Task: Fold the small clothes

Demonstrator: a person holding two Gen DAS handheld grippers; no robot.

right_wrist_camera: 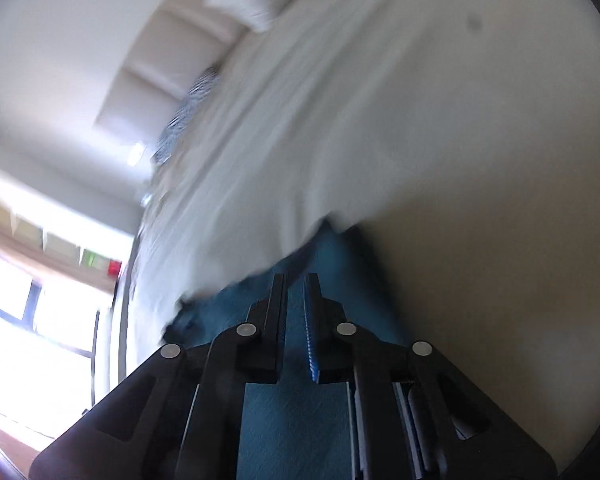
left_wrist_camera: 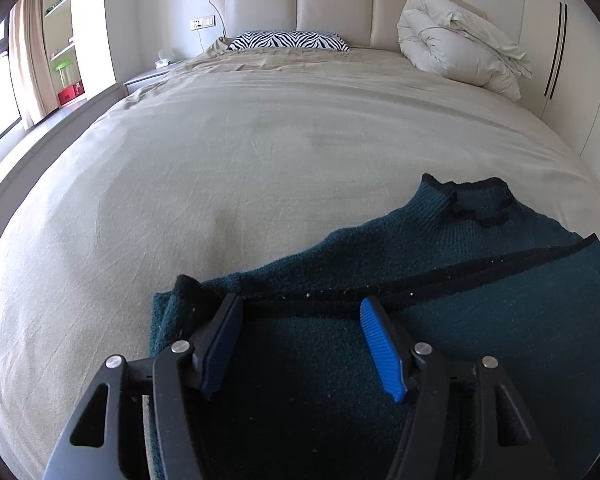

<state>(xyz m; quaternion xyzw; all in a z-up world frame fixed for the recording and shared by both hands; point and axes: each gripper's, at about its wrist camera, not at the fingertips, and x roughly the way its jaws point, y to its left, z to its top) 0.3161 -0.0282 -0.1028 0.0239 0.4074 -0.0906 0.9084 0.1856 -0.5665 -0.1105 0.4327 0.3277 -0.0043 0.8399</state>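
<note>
Left wrist view, garment: a dark teal knitted sweater (left_wrist_camera: 440, 256) lies on the beige bed sheet (left_wrist_camera: 220, 168), at the near right part of the bed. Its neck opening points toward the headboard (left_wrist_camera: 332, 4).
Left wrist view, fold state: a black-trimmed edge crosses the sweater from left to right, and one layer seems to lie over another there. I judge that at least one fold is started, but the shape is not yet a neat packet.
Left wrist view, left gripper (left_wrist_camera: 300, 308): its jaws stand wide apart, just above the knit, with nothing between them. One blue pad (left_wrist_camera: 380, 352) faces inward.
Left wrist view, other things: a zebra pillow (left_wrist_camera: 288, 40) and a rolled white duvet (left_wrist_camera: 456, 48) rest far up the bed, well apart from the sweater.
Right wrist view, picture quality: strongly blurred and tilted.
Right wrist view, right gripper (right_wrist_camera: 296, 284): the fingers are nearly together, with a narrow gap. Teal cloth (right_wrist_camera: 292, 412) shows below and between them, but I cannot tell if they really clamp it.
Progress: the sweater is laid out and partly doubled; I judge the task to be in an early or middle stage.
Still left: the remaining folds and the final smoothing of the packet.
</note>
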